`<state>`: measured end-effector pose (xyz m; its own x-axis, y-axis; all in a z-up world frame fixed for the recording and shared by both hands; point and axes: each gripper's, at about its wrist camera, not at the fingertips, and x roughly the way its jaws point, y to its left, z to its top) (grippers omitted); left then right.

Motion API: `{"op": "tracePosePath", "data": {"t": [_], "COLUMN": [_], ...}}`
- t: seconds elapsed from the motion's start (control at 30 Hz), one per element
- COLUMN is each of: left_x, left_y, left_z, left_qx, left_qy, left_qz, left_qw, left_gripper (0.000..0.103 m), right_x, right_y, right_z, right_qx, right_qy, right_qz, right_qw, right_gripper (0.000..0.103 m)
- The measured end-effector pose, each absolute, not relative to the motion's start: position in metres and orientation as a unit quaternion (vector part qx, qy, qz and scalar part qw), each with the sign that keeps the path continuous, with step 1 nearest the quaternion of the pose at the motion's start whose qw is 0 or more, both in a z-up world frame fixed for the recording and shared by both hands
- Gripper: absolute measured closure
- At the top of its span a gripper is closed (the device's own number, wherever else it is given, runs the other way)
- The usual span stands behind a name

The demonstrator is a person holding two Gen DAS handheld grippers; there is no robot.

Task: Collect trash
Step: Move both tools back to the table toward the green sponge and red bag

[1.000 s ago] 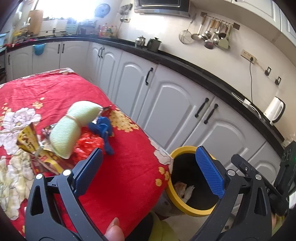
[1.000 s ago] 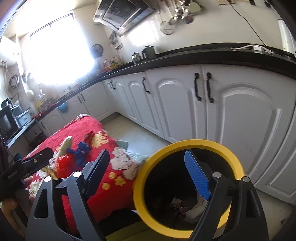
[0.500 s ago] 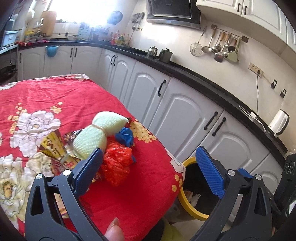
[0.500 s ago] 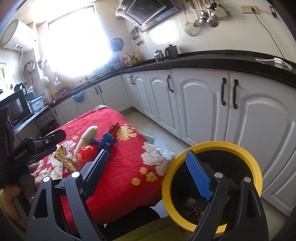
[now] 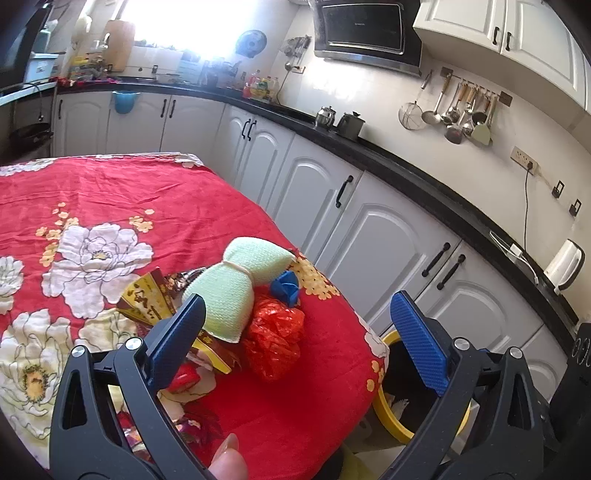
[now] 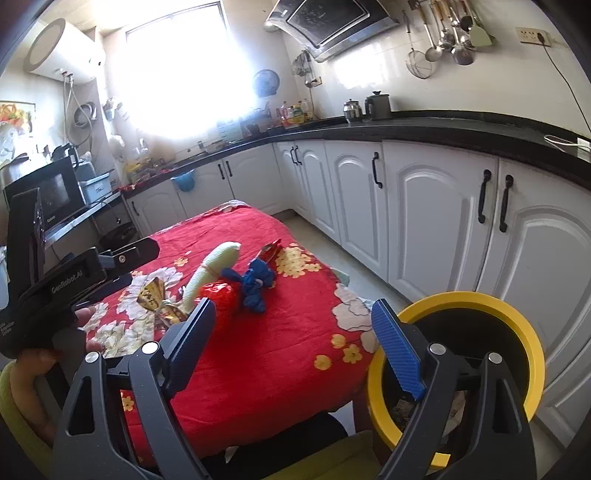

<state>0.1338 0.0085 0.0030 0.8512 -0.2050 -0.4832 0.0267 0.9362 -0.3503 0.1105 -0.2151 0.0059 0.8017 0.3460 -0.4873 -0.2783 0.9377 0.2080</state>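
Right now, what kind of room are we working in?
A home kitchen, most likely: a range hood on the wall, ladles and a strainer on a utensil rail, and white cabinets under a black countertop.

Both wrist cameras look slightly downward over the red-clothed table [image 5: 184, 192], sharing the trash pile; the bin [image 6: 517, 325] sits at four o'clock.

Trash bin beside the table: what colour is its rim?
Yellow rim on the trash bin, dark inside; the right wrist view shows it best.

White cabinets [image 6: 436, 210] under a black counter [image 6: 461, 127] — two kettles [image 5: 340, 120] (metal), ladles [image 5: 461, 110] hung above.
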Motion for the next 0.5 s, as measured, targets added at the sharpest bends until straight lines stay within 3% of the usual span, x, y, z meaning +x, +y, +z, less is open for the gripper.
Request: {"op": "tracePosePath", "data": {"t": [0.5], "left_x": [0.137], "left_y": [0.061], "left_z": [-0.002], "left_qx": [-0.209], "left_qy": [0.262], "left_qz": [-0.007], "left_qw": [0.942], "left_gripper": [0.011], "right_x": [0.123], "right_y": [-0.178], "right_z": [0.002], "right_qx": [0.051], "right_qy": [0.281], "right_qz": [0.197], "right_qw": [0.938], "right_gripper": [0.019]}}
